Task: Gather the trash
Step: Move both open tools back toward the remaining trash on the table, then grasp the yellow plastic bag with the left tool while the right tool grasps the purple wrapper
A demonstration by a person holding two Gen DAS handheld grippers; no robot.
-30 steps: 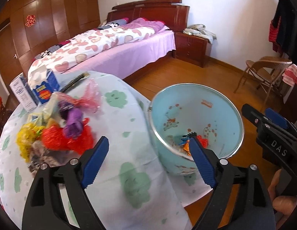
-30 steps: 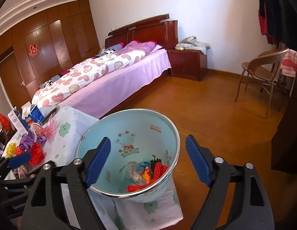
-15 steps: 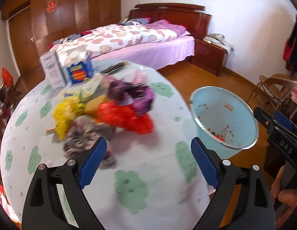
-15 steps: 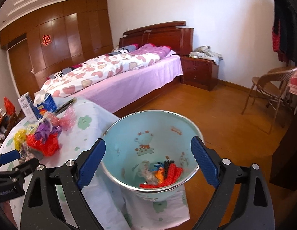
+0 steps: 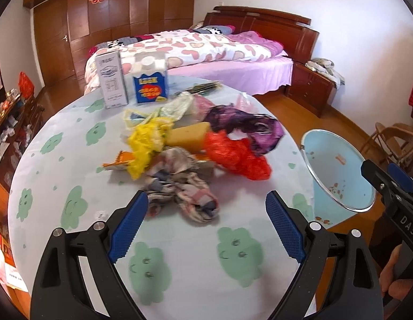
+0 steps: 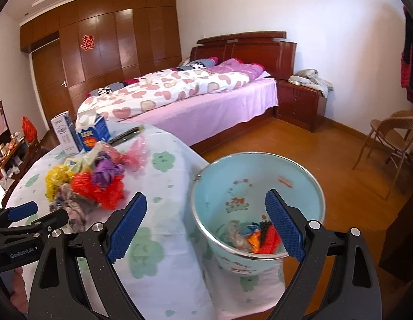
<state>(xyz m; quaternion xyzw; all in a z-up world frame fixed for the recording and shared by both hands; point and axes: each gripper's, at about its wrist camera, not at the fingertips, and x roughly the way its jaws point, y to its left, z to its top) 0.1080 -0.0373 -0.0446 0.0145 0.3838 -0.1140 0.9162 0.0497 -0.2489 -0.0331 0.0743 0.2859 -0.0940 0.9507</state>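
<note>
A heap of crumpled trash lies on the round table (image 5: 73, 160): a yellow bag (image 5: 148, 138), a red bag (image 5: 233, 156), a purple bag (image 5: 246, 126) and a patterned wrapper (image 5: 182, 186). My left gripper (image 5: 206, 213) hovers open just short of the patterned wrapper, with nothing between its fingers. A light blue bin (image 6: 259, 184) stands at the table's right edge, with some trash (image 6: 257, 237) at its bottom. My right gripper (image 6: 206, 208) is open above the bin's near left rim and holds nothing. The bin (image 5: 337, 170) also shows in the left wrist view.
A white box (image 5: 112, 80) and a blue carton (image 5: 150, 85) stand at the table's far side. Beyond are a bed (image 6: 193, 93), a nightstand (image 6: 299, 106) and a chair (image 6: 393, 138). A cluttered shelf (image 5: 9, 112) lies to the left.
My left gripper swung left from the bin to the trash heap, which now sits right ahead of it. The right gripper shifted left beside the bin and its jaws widened a little.
</note>
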